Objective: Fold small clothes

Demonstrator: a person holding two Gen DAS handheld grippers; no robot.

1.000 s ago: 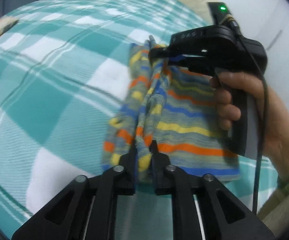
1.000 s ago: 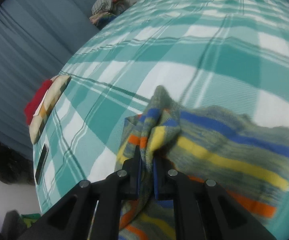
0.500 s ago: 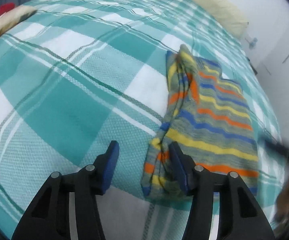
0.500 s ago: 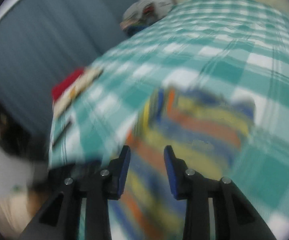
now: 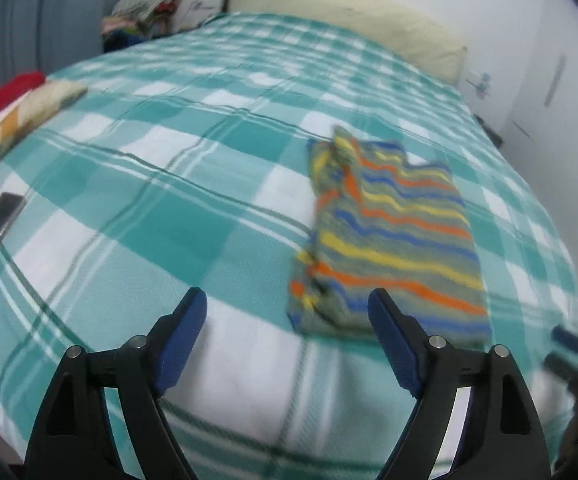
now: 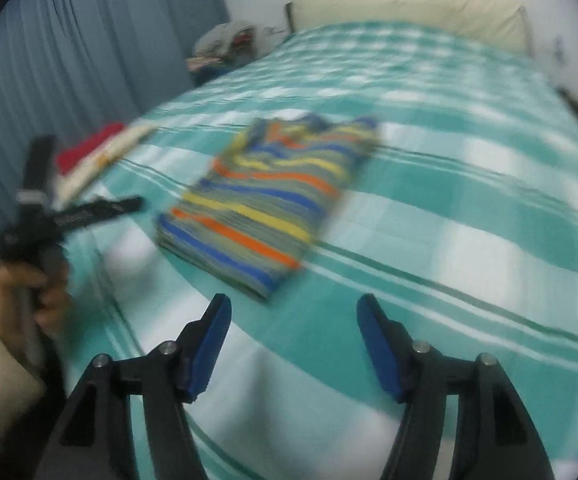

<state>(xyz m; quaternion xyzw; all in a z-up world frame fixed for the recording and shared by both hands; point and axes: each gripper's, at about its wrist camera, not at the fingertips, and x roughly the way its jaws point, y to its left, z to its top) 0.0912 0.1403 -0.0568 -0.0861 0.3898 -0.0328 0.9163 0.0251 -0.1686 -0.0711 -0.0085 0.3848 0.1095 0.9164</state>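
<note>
A folded striped knit garment [image 5: 393, 236], grey with blue, yellow and orange bands, lies flat on the teal checked bedspread [image 5: 161, 208]. My left gripper [image 5: 287, 310] hovers just short of its near left corner, jaws opening, nothing between them. In the right wrist view the same garment [image 6: 265, 200] lies ahead and to the left. My right gripper [image 6: 293, 310] is drawn back from it, jaws opening and empty. The left gripper [image 6: 77, 212] also shows at that view's left edge, held by a hand.
A cream pillow [image 5: 345, 16] lies at the head of the bed. A red and cream folded stack [image 5: 13, 108] rests at the left edge, with a dark flat object [image 5: 3, 206] near it. Piled clothes [image 5: 145, 12] sit beyond the bed by blue curtains [image 6: 69, 48].
Both grippers let go of the striped garment and opened. They pulled back from it, the right one swinging far to the side; the garment now lies folded on the bed.
</note>
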